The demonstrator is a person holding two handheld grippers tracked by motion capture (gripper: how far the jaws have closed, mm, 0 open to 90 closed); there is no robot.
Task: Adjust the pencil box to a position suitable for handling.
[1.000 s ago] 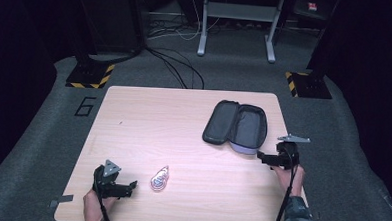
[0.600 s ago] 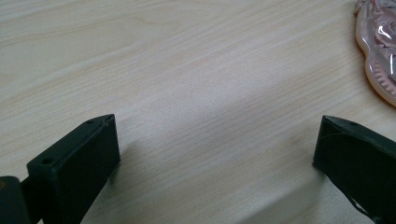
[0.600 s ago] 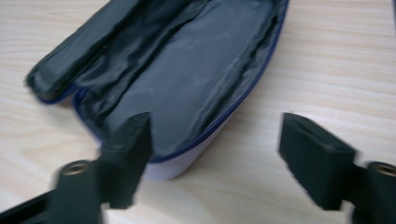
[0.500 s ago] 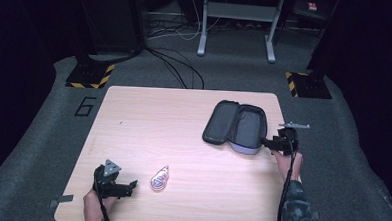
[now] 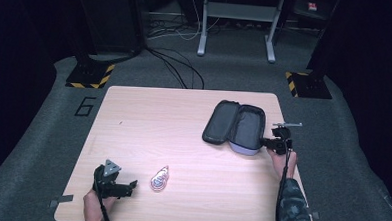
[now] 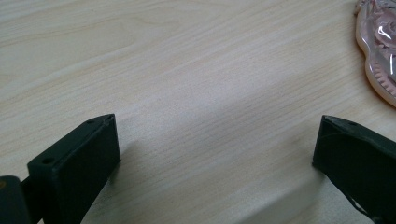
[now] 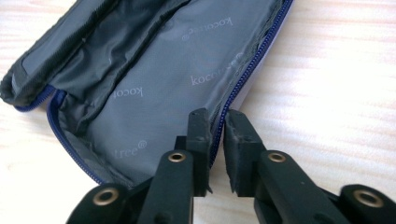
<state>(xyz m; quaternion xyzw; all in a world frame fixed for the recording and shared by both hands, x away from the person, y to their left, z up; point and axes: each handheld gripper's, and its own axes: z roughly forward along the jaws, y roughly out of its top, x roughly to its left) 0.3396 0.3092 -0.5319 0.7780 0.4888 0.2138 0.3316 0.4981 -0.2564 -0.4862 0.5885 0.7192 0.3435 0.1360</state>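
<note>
A dark zip case point(image 5: 236, 125) lies open on the wooden table point(image 5: 158, 119), right of centre. In the right gripper view its grey lining point(image 7: 163, 79) and blue zipper show. My right gripper point(image 5: 266, 142) is at the case's right rim; its jaws have just been closing and the right gripper point(image 7: 217, 119) is shut on the zipper edge. A small pink packet point(image 5: 159, 179) lies near the front. Just left of it my left gripper point(image 5: 130, 186) rests open on the table. In the left gripper view the left gripper point(image 6: 217, 140) has only bare wood between its jaws, with the pink packet point(image 6: 379, 60) at the upper right.
Beyond the table a metal frame point(image 5: 238, 22) stands on the grey carpet, with cables point(image 5: 176, 64) trailing on the floor. Yellow-black striped bases point(image 5: 90, 76) point(image 5: 305, 83) sit at both far corners. A "6" mark point(image 5: 86, 105) is on the floor at left.
My right gripper moved away from the person to the case's right rim and its jaws closed on the zipper edge. The left gripper stayed put.
</note>
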